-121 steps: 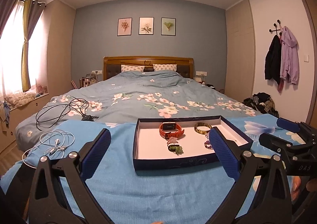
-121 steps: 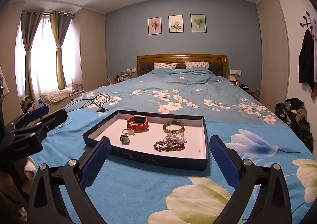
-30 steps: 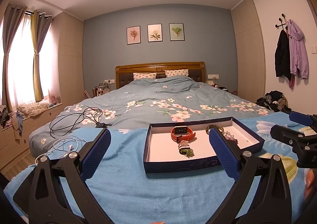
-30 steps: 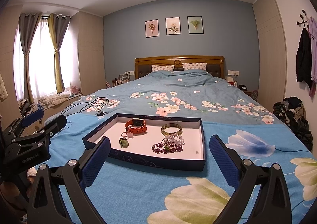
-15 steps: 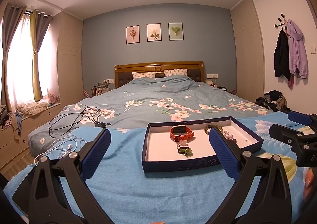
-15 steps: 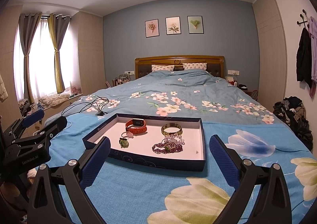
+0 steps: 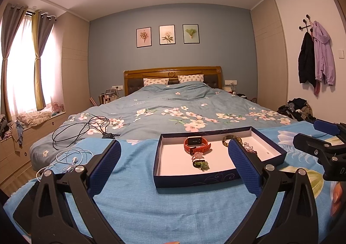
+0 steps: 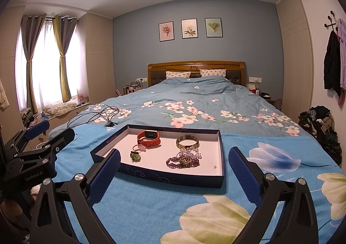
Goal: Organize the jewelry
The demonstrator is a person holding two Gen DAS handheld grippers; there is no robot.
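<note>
Both grippers' fingers (image 8: 103, 176) gape empty before the tray (image 8: 173, 176); cables (image 7: 80, 129) lie left.

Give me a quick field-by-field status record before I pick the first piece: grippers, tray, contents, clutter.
left gripper: open, empty, held short of the tray
right gripper: open, empty, held short of the tray
tray: dark blue box lid with white inside, lying on the blue blanket
tray contents: orange watch, gold bangle, clear bead bracelet, purple bead bracelet, pink ring, green ring
contact: neither gripper touches anything
clutter: black cable and white earphones to the tray's left
</note>
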